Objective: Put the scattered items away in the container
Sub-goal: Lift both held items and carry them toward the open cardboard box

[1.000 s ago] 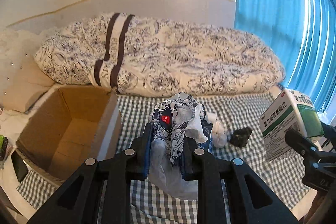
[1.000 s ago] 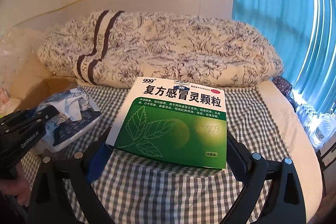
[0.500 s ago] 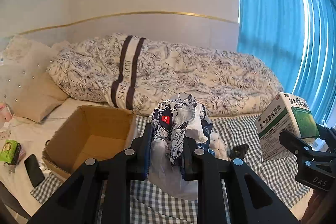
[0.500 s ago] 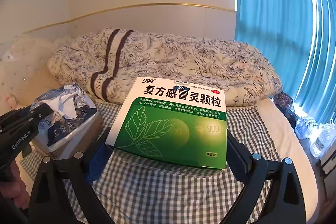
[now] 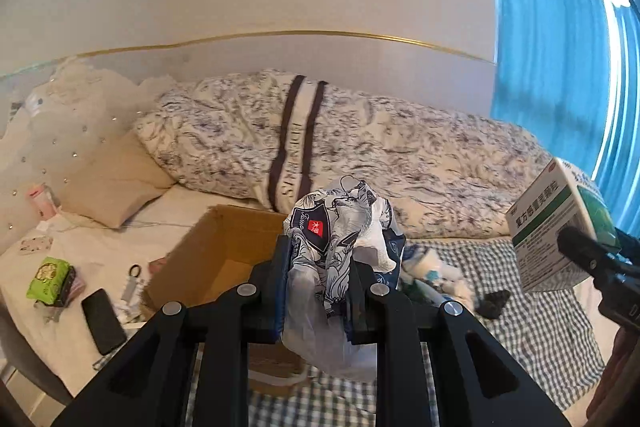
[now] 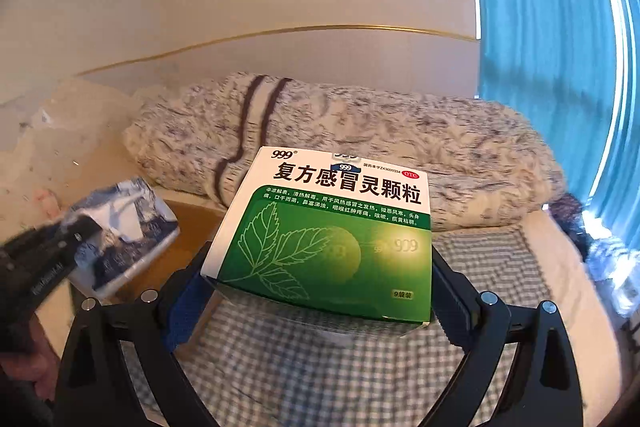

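Note:
My left gripper (image 5: 320, 259) is shut on a blue-and-white tissue pack (image 5: 340, 227), held in the air just right of the open cardboard box (image 5: 212, 259) on the bed. The pack and left gripper also show in the right wrist view (image 6: 124, 239), over the box (image 6: 192, 227). My right gripper (image 6: 320, 291) is shut on a green-and-white medicine box (image 6: 332, 239), held above the checked sheet; it also shows at the right of the left wrist view (image 5: 556, 227).
A small black object (image 5: 494, 301) and white crumpled items (image 5: 432, 267) lie on the checked sheet (image 5: 520, 339). A phone (image 5: 103, 321), a green packet (image 5: 50, 281) and small bits lie left of the box. A rolled floral duvet (image 5: 360, 147) lies behind; blue curtains (image 5: 560, 67) hang right.
Both grippers have risen and swung left with their loads. The cardboard box now sits closer under the tissue pack, and more of the bed's left side shows.

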